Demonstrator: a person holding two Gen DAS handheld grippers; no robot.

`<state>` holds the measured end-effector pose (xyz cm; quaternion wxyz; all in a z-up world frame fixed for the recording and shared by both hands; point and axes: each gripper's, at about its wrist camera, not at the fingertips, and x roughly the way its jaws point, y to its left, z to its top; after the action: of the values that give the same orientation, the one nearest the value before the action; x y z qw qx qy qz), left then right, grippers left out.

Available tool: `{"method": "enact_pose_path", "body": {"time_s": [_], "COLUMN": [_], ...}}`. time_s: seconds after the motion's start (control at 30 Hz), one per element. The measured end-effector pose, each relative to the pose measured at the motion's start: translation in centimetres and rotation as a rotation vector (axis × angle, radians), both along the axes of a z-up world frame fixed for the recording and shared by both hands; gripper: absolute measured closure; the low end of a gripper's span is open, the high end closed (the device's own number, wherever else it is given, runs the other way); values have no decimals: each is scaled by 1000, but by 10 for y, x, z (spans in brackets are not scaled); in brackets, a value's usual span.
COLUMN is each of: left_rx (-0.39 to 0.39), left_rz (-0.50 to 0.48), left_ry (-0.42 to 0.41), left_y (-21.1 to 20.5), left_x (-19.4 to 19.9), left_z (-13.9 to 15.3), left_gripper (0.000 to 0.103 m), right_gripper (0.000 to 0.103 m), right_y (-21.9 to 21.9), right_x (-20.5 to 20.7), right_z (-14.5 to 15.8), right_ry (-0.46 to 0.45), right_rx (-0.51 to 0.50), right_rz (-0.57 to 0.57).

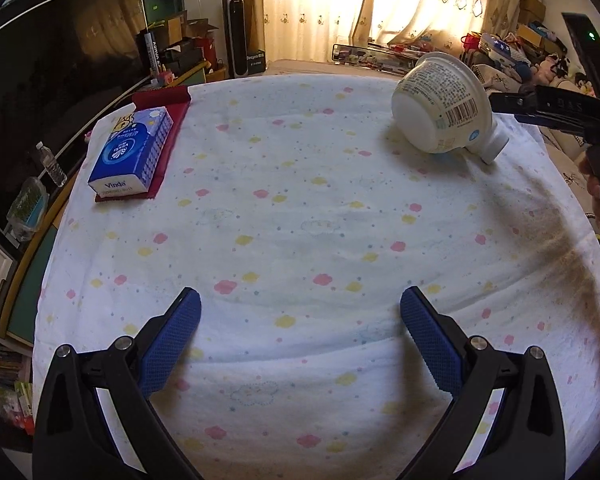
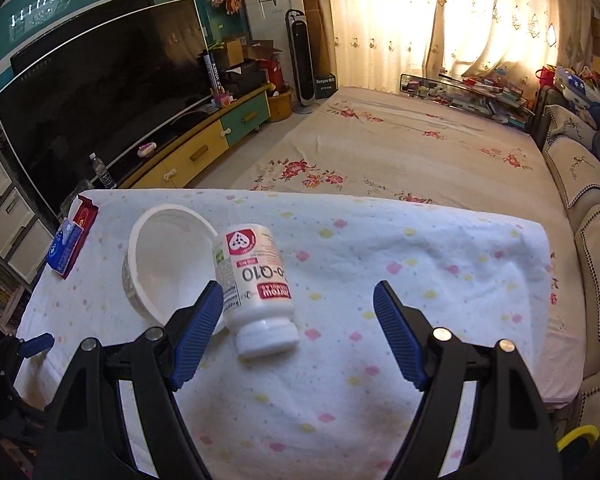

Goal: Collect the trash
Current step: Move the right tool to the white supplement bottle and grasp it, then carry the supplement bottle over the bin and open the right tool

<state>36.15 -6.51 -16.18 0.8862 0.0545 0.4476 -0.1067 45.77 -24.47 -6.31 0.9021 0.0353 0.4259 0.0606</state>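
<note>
One white pill bottle (image 2: 256,292) on its side, cap toward the right gripper (image 2: 298,334), touching one white bowl (image 2: 168,264) tipped on its side. Both lie near the far right corner of the cloud-print cloth (image 1: 300,208) as the left wrist view shows it. Right gripper wide apart, empty; left pad just beside the bottle, overlapping the bowl rim. Left gripper (image 1: 300,340) wide apart, empty, over bare cloth. One blue tissue pack (image 1: 132,152) at the far left corner, on one red cloth (image 1: 162,98).

Black tools (image 1: 300,308), blue ribbed pads (image 2: 198,334)
</note>
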Motion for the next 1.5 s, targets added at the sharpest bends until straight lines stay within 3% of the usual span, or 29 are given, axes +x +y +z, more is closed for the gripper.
{"method": "enact_pose_path", "body": {"time_s": [0.4, 0.43, 0.5, 0.53, 0.7, 0.93, 1.13, 1.3, 1.5], "left_rx": [19, 19, 20, 20, 22, 23, 16, 6, 6], "left_rz": [-2, -2, -2, -2, -2, -3, -7, -15, -95], "left_ry": [2, 2, 2, 2, 1, 0, -5, -25, -87], "left_y": [-4, -4, -4, -4, -5, -4, -5, -8, -29], "left_x": [0, 0, 0, 1, 0, 0, -3, -10, -30], "left_z": [-2, -2, -2, -2, -2, -2, 0, 5, 20], "left_gripper": [5, 5, 5, 5, 5, 5, 5, 5, 5], "right_gripper": [30, 31, 53, 58, 58, 58, 58, 58, 58], "right_y": [21, 21, 21, 21, 11, -17, -91, -177, -260], "right_x": [35, 36, 34, 33, 17, -74, -183, -260, -329], "right_z": [-32, -36, -38, -38, -32, 20, 45, 27, -21], "right_ry": [81, 85, 75, 73, 87, -15, -92, -51, 48], "right_rx": [-12, 3, -5, -21, 17, 0, -5, -23, 14], "right_rz": [62, 64, 55, 49, 25, -1, -175, -426, -675]}}
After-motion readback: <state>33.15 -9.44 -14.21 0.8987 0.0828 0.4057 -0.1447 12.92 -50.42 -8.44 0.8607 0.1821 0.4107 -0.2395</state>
